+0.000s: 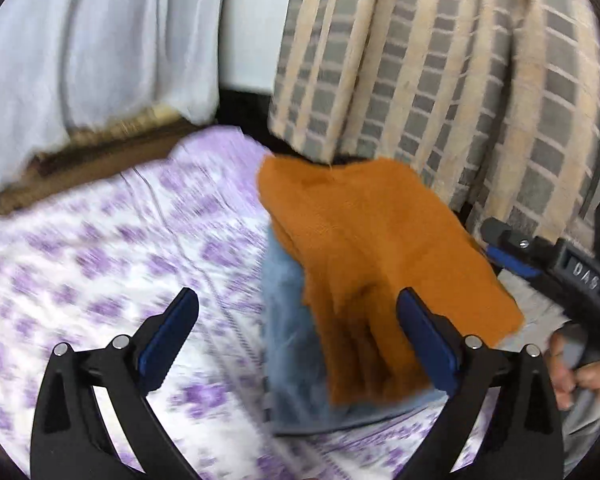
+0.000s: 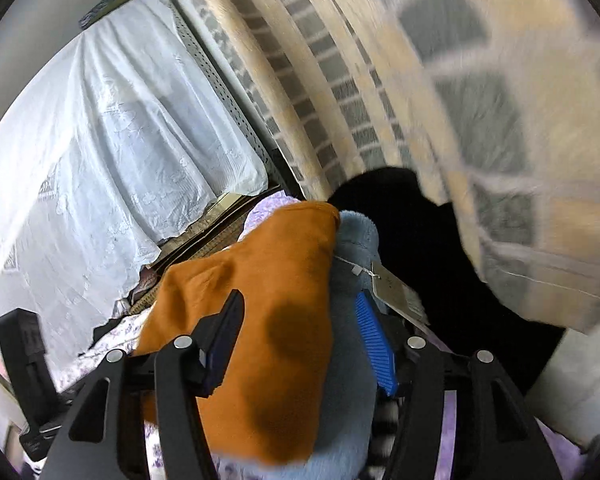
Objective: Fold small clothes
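Your orange cloth (image 1: 364,256) is draped over a light blue fleece piece (image 2: 352,360) on the bed (image 1: 100,248). It's soft, floppy and light, so pinch a hem corner. Left gripper (image 1: 300,344) jaws are wide apart; right gripper (image 2: 300,344) jaws are apart around the cloth, not pinching.

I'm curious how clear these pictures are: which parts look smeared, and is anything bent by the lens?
Left wrist view: the purple-flowered sheet is streaked with motion blur and the orange cloth is soft.
Right wrist view: the checked curtain is smeared at right, while the white cloth stays sharp.
Both views bulge inside a dark round rim.
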A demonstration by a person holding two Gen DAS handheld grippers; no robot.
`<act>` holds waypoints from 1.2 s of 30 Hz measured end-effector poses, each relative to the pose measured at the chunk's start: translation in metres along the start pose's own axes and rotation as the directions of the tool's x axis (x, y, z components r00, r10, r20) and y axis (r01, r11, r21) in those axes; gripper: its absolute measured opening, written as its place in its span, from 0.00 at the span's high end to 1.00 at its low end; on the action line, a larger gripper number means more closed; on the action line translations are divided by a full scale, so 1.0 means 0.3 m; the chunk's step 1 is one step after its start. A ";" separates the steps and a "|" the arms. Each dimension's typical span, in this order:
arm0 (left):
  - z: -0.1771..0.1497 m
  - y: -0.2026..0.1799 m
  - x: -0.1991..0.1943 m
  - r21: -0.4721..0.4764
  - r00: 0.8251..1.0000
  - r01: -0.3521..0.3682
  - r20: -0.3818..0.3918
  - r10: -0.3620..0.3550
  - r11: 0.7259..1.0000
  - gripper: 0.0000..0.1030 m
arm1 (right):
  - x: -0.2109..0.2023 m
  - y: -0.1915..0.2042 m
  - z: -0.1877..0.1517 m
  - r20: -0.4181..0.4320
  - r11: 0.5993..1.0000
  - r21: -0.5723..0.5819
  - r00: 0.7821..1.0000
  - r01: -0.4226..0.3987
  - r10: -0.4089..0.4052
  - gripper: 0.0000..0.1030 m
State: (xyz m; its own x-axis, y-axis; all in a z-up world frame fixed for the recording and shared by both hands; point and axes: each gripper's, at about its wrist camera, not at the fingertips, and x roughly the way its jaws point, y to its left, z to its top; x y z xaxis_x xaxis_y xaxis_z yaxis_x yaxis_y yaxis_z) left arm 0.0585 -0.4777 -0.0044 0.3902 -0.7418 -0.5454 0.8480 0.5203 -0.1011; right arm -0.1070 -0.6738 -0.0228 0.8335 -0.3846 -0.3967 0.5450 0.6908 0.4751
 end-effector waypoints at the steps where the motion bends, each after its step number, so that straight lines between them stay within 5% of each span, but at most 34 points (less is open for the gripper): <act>1: -0.005 0.002 -0.032 0.010 1.000 -0.020 0.023 0.020 1.000 0.06 | -0.040 0.026 -0.016 0.005 1.000 -0.019 1.000 0.025 -0.025 0.43; 7: -0.073 0.023 -0.228 -0.003 0.992 -0.074 0.104 0.074 0.997 0.05 | -0.244 0.156 -0.129 0.052 0.987 -0.085 0.990 0.133 -0.129 0.27; 16: -0.152 0.006 -0.497 0.028 0.983 -0.044 0.181 0.038 0.999 0.05 | -0.532 0.399 -0.272 0.157 0.940 -0.212 0.959 0.267 -0.237 0.11; 25: -0.210 -0.018 -0.656 0.063 0.971 -0.058 0.235 0.041 0.996 0.05 | -0.679 0.492 -0.337 0.192 0.929 -0.257 0.956 0.267 -0.222 0.10; 36: -0.240 -0.026 -0.712 0.077 0.966 -0.094 0.248 0.072 0.993 0.05 | -0.704 0.516 -0.365 0.186 0.937 -0.260 0.964 0.235 -0.190 0.06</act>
State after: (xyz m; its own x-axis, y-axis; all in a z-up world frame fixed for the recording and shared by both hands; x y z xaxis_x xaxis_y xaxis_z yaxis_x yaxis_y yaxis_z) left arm -0.0573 -0.2930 0.0530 0.5268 -0.7840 -0.3283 0.8328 0.5533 0.0151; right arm -0.2089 -0.4187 0.0486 0.7169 -0.6158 -0.3270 0.6823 0.7160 0.1476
